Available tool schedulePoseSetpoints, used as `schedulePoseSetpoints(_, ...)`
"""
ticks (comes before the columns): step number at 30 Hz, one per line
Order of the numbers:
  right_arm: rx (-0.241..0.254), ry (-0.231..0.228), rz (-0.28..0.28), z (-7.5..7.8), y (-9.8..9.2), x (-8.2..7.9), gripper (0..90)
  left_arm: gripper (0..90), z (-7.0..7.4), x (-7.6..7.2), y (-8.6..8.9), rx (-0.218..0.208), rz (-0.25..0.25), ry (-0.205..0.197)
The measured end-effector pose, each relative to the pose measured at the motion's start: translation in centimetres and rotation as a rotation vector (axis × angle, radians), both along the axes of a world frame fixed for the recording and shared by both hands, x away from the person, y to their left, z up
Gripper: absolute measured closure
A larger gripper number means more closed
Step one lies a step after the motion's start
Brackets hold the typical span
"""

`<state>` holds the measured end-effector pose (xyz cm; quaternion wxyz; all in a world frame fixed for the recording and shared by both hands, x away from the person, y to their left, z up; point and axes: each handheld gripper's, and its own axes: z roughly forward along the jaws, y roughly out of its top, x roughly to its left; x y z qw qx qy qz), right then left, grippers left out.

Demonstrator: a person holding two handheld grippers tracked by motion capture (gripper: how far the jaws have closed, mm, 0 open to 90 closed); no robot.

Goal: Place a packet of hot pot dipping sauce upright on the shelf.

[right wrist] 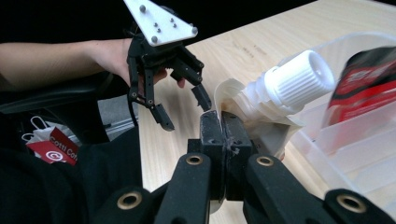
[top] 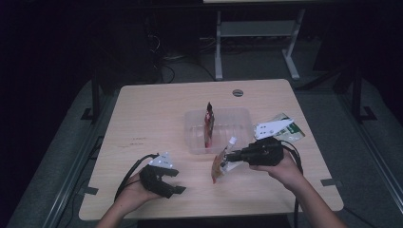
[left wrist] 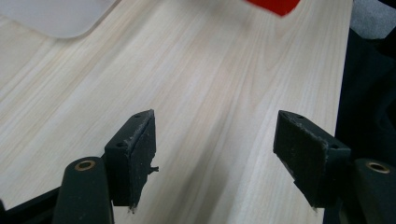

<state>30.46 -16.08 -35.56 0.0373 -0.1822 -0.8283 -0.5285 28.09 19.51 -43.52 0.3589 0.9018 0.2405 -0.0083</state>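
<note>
Wooden and pale, the table (top: 157, 118) has a person's two hands over its near edge, each hand with a black gripper in it. The right gripper (right wrist: 222, 123) has its two jaws pressed tight together on the top edge of a soft pouch (top: 221, 164). The pouch has a white screw cap (right wrist: 301, 77), and in the high view its lower part looks red and orange. It hangs from the jaws just above the table, right in front of a clear plastic tub (top: 240, 118). The tub sits near the middle of the table. A dark red packet (top: 208, 124) stands up tall inside the tub. Behind the right hand, a green and white packet (top: 291, 128) lies on the table, near the right edge. The left gripper (left wrist: 215, 142) is wide open. Its two jaws stand far apart and nothing is between them, just bare wood below. It is at the near left part of the table, well apart from the pouch and from the tub. In the right gripper view you can see it farther off, held in a hand, with its grey three-cornered plate on top. A black cable trails from each gripper toward the person.
</note>
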Motion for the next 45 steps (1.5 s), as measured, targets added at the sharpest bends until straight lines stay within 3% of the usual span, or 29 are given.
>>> schedulePoseSetpoints(8, 0.021, -0.015, -0.017, 1.2, -1.3, 1.1, 89.3, 27.7, -0.3, 0.5, 0.7, -0.007, 0.028, 0.017)
schedulePoseSetpoints(21, 0.023, -0.045, -0.080, 3.2, -2.7, 4.6, 89.3, 27.0, -0.5, 0.6, 0.6, 0.004, 0.013, 0.023)
schedulePoseSetpoints(33, -0.001, -0.039, -0.124, 3.3, -3.1, 8.4, 89.3, 27.0, -0.6, 0.8, 0.7, 0.022, -0.003, 0.022)
schedulePoseSetpoints(45, -0.029, -0.032, -0.162, 2.9, -3.8, 10.5, 89.2, 27.0, -0.6, 0.8, 0.7, 0.026, -0.003, 0.031)
